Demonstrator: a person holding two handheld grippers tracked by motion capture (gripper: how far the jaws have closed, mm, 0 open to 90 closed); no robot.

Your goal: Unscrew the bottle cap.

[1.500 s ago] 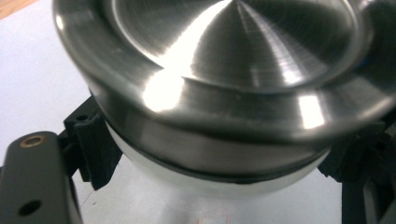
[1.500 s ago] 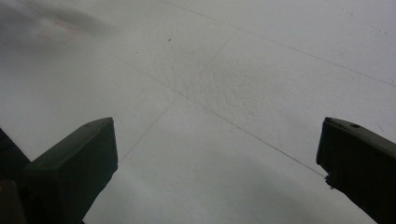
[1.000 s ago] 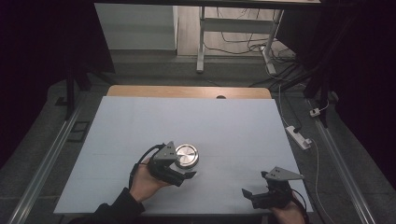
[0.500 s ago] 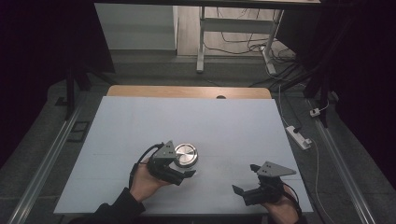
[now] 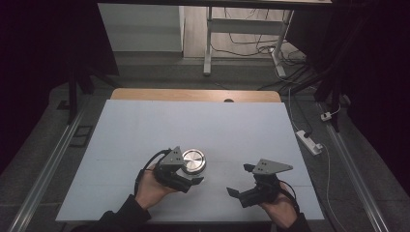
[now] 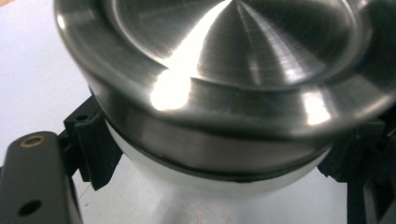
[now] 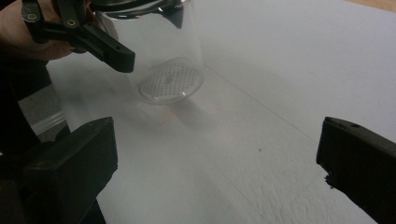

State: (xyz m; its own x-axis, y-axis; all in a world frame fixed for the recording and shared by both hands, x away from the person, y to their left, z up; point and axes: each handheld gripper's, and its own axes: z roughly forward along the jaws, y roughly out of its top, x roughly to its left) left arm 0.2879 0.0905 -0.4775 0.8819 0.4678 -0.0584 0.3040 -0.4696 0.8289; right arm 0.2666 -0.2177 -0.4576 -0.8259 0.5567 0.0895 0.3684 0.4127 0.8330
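Observation:
A clear glass jar (image 7: 163,60) with a brushed steel lid (image 5: 194,160) stands left of centre on the white table top (image 5: 193,125). My left gripper (image 5: 192,175) is shut on the jar just under the lid. In the left gripper view its black pads (image 6: 93,144) press the glass on both sides below the lid (image 6: 233,60). My right gripper (image 5: 240,180) hovers to the right of the jar near the front edge and points towards it. It is open, with bare table between its jaws (image 7: 219,163). The jar looks empty.
A wooden strip (image 5: 193,95) borders the table's far edge. On the floor to the right lies a white power strip (image 5: 309,141) with cables. Metal desk legs (image 5: 208,43) stand beyond the table. White table top stretches behind and to the right of the jar.
My right gripper has moved left and a little up, closer to the jar. The left gripper and the jar have stayed where they were.

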